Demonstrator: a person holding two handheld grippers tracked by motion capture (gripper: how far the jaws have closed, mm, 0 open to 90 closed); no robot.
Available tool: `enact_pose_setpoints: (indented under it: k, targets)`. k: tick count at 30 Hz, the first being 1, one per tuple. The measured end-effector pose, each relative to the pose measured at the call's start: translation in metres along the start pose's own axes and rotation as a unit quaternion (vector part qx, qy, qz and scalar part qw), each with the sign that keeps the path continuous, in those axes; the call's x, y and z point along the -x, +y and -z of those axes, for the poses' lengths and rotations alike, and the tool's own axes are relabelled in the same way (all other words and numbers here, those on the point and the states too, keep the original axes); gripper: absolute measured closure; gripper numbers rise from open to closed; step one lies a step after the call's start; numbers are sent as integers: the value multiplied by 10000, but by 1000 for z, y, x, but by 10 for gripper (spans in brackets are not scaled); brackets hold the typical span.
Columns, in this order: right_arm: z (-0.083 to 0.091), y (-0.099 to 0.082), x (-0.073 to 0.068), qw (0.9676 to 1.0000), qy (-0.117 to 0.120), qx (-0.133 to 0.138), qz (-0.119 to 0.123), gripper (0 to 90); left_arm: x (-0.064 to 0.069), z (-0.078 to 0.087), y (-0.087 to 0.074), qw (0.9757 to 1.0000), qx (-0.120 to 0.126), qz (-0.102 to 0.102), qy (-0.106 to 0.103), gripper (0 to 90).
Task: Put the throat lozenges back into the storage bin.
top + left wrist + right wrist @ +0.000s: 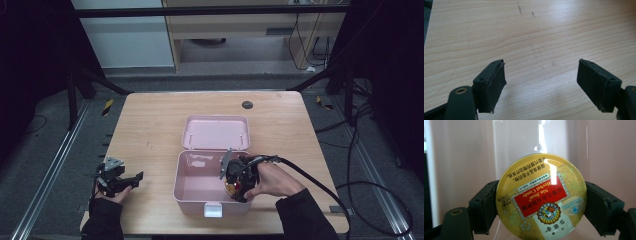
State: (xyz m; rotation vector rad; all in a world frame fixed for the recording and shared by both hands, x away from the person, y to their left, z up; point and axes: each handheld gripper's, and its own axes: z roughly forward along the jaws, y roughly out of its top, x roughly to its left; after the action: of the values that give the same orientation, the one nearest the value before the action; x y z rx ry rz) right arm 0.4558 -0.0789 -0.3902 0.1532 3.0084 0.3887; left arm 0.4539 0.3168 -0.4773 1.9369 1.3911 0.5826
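Note:
An open pink box [186, 186] sits at the table's near middle, its lid [216, 132] folded back. My right gripper [234, 190] points down into the box's right side, shut on a round yellow candy tin [541, 197] with a red label; the tin [231, 188] shows as a small red-and-yellow spot under the hand. Pink box wall fills the background in the right gripper view. My left gripper [136, 178] rests low over the table at the near left, open, with bare wood between its pads [491, 85].
A wooden table [150, 125] carries the box. A small dark round spot [247, 104] lies near its far edge. A black cable [320, 185] trails from the right gripper off the table's right side. Metal rails and dark floor flank the table.

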Motion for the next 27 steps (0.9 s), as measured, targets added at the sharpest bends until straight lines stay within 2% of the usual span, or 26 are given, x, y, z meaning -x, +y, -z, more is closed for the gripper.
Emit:
enact_pose_setpoints:
  k: [7,10,19,23,27]
  targets:
    - [-6,-7,3,9999,17,24,-142,204,0,-1,0,10000,-17,-3,1,216]
    - [-8,-7,3,10000,22,-24,-81,202,0,-1,0,10000,-14,-9,-4,217]
    - [-9,-7,4,9999,51,-42,-111,175,0,0,0,10000,-6,-5,-8,217]
    - [-6,-8,3,9999,-1,81,-123,176,0,0,0,10000,-8,-5,-9,216]
    - [8,-11,4,9991,-114,341,-237,181,0,0,0,10000,-5,-1,-7,217]
